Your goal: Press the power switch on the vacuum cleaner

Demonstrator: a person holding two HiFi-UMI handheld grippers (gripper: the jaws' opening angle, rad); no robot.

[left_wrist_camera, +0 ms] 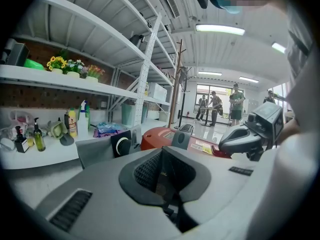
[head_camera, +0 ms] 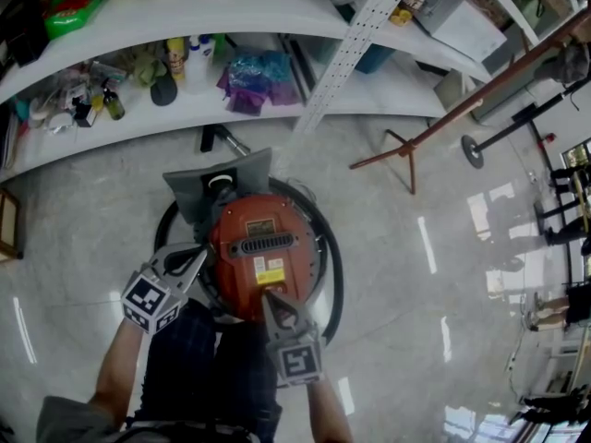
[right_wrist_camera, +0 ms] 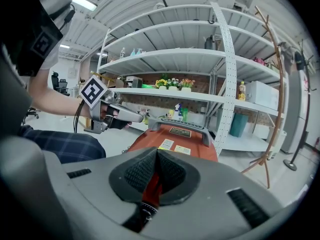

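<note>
The red vacuum cleaner [head_camera: 263, 252] stands on the glossy floor just in front of the person's knees, with a black vent and labels on its top. My right gripper [head_camera: 268, 299] is shut, and its tip rests on the near end of the vacuum's top. In the right gripper view the shut right gripper [right_wrist_camera: 156, 159] has the vacuum's red body [right_wrist_camera: 175, 141] right beneath and ahead of it. The switch itself is hidden under the jaws. My left gripper [head_camera: 199, 264] is shut and empty beside the vacuum's left flank. From the left gripper [left_wrist_camera: 162, 156], the vacuum [left_wrist_camera: 157, 136] lies just beyond.
A black hose [head_camera: 334, 275] loops round the vacuum, and a grey floor head [head_camera: 217, 185] lies at its far end. White shelves [head_camera: 277, 100] with bottles and bags run along the back. A wooden coat stand [head_camera: 406, 150] leans at the right. People stand far off [left_wrist_camera: 235, 101].
</note>
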